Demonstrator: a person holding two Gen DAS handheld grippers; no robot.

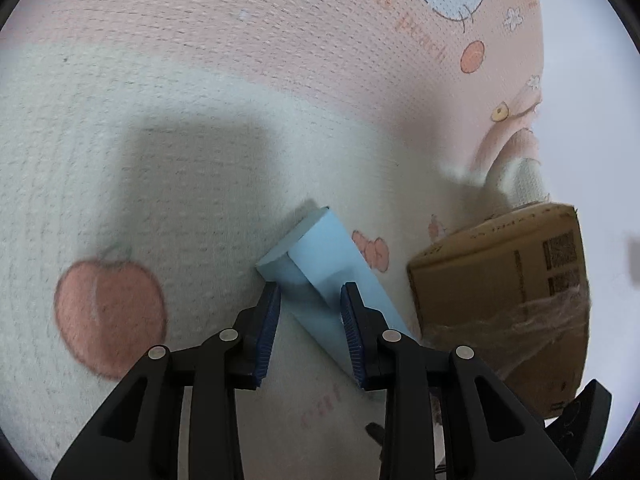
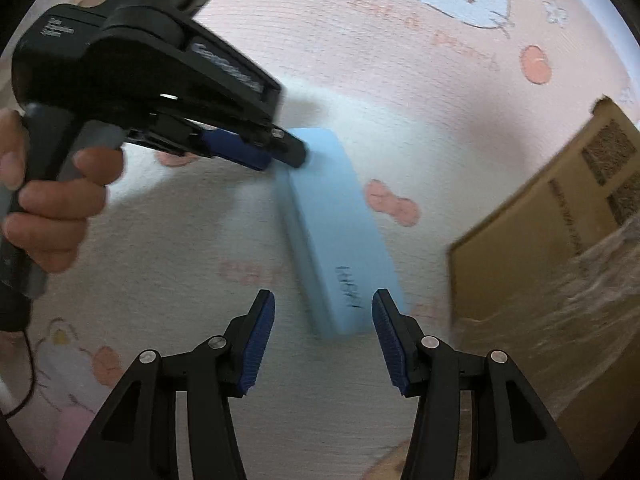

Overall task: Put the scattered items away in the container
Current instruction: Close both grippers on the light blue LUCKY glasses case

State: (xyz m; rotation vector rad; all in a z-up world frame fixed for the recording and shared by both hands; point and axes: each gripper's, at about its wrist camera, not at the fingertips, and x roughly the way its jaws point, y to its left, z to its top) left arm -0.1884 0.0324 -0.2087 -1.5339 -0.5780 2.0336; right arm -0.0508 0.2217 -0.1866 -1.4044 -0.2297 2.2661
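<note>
One blue block (image 2: 340, 232) lies mid-frame beside one cardboard box (image 2: 560, 280) at right; left tongs (image 1: 310, 300) clamp the block, right tongs (image 2: 323, 312) stand apart.

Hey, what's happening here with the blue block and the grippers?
A person is working a handheld gripper in each hand over a peach-print blanket. The left gripper is clamped on one end of the blue block. The right gripper sits at the other end with its jaws apart, the block between them but not pressed. The cardboard box stands just to the right, and the block isn't in it yet.
</note>
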